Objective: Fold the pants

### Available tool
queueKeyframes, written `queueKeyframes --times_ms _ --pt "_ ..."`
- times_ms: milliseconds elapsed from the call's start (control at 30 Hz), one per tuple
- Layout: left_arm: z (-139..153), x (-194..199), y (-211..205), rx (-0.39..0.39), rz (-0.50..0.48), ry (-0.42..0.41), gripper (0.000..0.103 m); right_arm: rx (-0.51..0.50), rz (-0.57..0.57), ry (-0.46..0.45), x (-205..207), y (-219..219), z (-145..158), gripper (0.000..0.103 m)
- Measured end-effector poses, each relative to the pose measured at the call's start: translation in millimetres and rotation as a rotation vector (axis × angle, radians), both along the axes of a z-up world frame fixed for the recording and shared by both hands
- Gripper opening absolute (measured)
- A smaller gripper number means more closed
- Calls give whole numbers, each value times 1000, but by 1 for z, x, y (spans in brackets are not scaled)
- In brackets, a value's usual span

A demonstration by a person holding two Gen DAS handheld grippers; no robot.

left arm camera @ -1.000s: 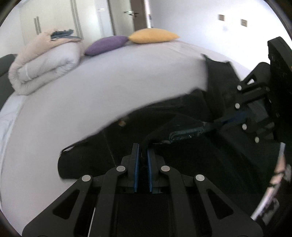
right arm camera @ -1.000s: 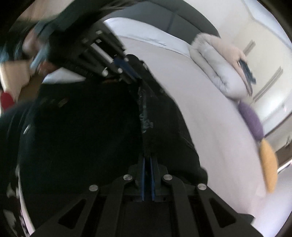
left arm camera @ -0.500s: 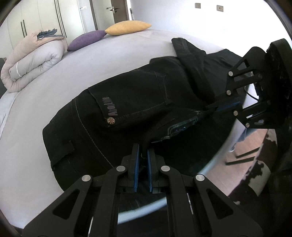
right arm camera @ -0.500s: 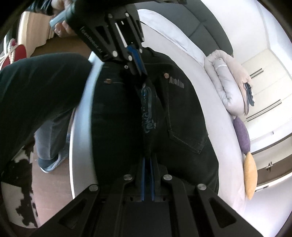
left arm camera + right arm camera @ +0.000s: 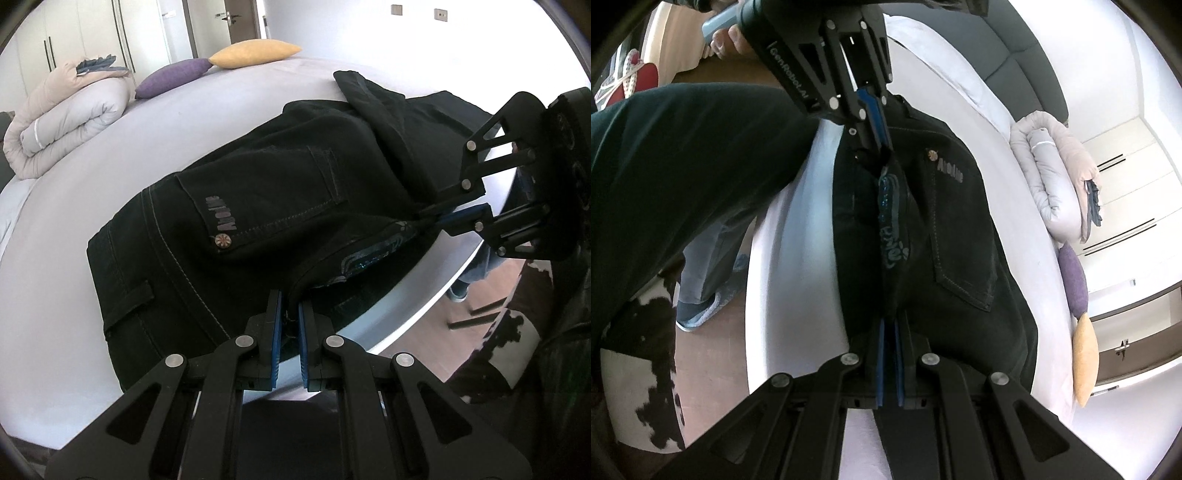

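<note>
The black pants (image 5: 266,206) lie on the near part of the bed (image 5: 110,177), close to its near edge, seat side up with a back pocket (image 5: 269,199) showing. One leg is doubled over the rest at the far right. Far left on the bed sits a rolled duvet (image 5: 62,118), with a purple cushion (image 5: 173,75) and a yellow one (image 5: 255,53) beyond it.

The cloth looks like denim: fairly heavy, soft enough to drape yet thick enough to hold a crease, not slippery and in no way fragile. It will sag between two grips, so the hold is best taken at firm edges such as the waistband or a seam, with the span kept taut.

The left gripper (image 5: 290,314) has its jaws nearly closed, pinching a ridge of black cloth by the printed band (image 5: 365,254). To the right, the right gripper (image 5: 439,218) is likewise clamped on the other end of the same raised edge; in its own view its blue pads (image 5: 881,354) squeeze the fabric. The edge is held stretched between the two, just above the pants.
</note>
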State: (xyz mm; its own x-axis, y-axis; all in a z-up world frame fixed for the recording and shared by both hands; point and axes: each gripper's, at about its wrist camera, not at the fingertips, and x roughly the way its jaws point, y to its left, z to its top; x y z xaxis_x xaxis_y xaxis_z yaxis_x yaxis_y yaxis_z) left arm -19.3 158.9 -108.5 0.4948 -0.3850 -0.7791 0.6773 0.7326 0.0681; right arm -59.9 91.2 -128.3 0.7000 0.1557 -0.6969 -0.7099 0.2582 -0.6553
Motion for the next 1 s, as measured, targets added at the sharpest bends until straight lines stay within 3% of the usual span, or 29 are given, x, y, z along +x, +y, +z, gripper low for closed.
queueKeyframes --times_ms 133,267,333,400,467,533,667,700,767,800,833,933,1000 --pt "-9 0 2 9 21 27 13 -26 -1 11 4 5 -12 6" --pt "4 -1 13 6 16 70 16 -17 -21 9 8 9 -18 7" --pt "14 3 25 -23 28 96 16 -11 -32 9 11 12 -19 7" --pt "27 7 32 -56 61 70 16 -13 -35 4 12 15 -21 7" --pt "42 16 34 -132 92 63 16 -14 -35 -1 12 16 -23 8" --pt "49 30 26 -194 122 53 16 -10 -41 -1 12 17 -26 10" --pt "30 64 -15 -172 193 81 16 39 -82 17 15 15 -23 11" --pt "18 74 -22 -173 216 123 16 67 -102 31 17 13 -20 12" --pt "-11 94 -31 -156 284 233 15 144 -159 77 23 5 -11 24" --pt "-18 96 -32 -169 299 231 15 211 -190 144 28 -2 -2 50" --pt "-19 97 -33 -177 306 217 15 266 -209 192 31 -9 5 66" --pt "-20 104 -33 -194 333 241 15 563 -333 324 56 -59 40 67" --pt "-23 106 -35 -185 332 244 15 793 -527 387 97 -121 59 65"
